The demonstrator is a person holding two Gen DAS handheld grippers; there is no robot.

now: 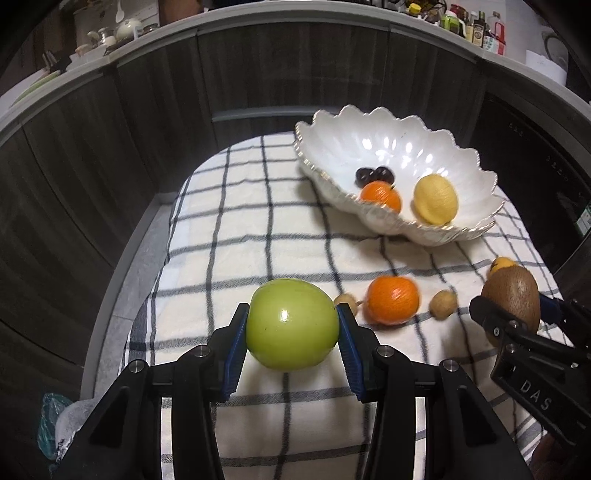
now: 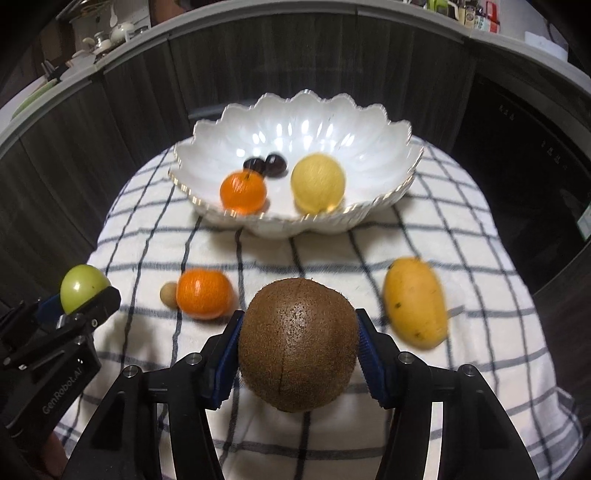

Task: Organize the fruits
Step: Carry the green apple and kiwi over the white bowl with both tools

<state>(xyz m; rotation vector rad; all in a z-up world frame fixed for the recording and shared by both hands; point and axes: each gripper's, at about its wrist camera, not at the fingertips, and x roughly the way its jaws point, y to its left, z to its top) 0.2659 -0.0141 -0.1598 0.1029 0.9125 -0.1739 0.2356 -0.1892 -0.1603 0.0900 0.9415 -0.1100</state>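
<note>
My left gripper (image 1: 292, 308) is shut on a green apple (image 1: 291, 328), held just above the checked cloth (image 1: 258, 229). Over the cloth's right side, my right gripper (image 2: 300, 315) is shut on a brown kiwi (image 2: 299, 343). Behind them stands a white scalloped bowl (image 2: 332, 122). It holds an orange (image 2: 243, 194), a lemon (image 2: 317, 182) and two dark round fruits (image 2: 266, 164). Another orange (image 2: 203, 293), a small tan fruit (image 2: 168, 293) and a yellow mango (image 2: 415, 302) lie on the cloth. A second small tan fruit (image 1: 443, 302) shows in the left wrist view.
Dark wood panels (image 1: 147, 129) curve around the back of the cloth. Above them a grey counter (image 1: 258, 26) carries bottles and crockery. A dark appliance front (image 2: 535, 166) stands at the right. A bluish bag (image 1: 55, 417) lies off the cloth's left edge.
</note>
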